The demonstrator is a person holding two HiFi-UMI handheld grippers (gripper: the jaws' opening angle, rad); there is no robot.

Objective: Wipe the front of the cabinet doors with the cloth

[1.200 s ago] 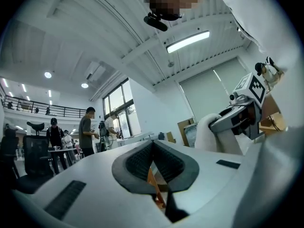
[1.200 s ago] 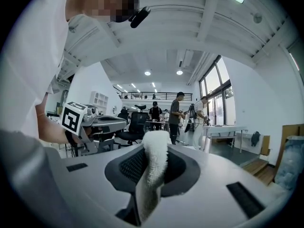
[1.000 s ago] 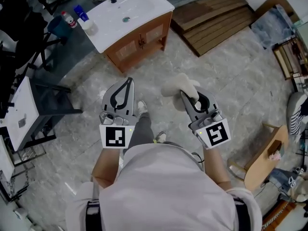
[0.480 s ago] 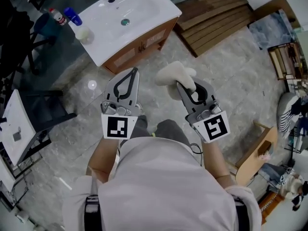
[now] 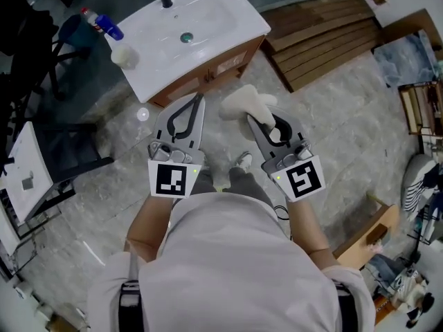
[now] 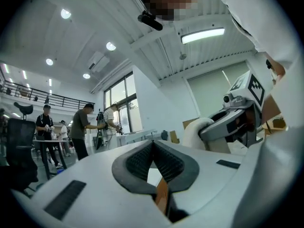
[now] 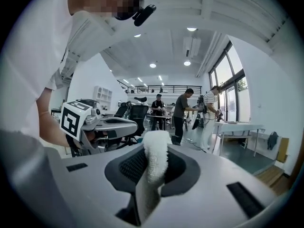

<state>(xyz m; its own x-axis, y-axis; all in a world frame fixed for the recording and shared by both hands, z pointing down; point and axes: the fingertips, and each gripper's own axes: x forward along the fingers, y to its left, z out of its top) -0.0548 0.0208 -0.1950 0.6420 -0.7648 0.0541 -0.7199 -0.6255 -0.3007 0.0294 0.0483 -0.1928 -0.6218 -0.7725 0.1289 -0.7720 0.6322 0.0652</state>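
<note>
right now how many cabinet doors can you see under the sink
2. The left door is just past the left gripper; the right door is past the cloth. Other sides of the cabinet are hidden.

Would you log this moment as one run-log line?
left gripper: shut, empty | right gripper: shut on fluffy white cloth | brown wooden cabinet doors: untouched
</note>
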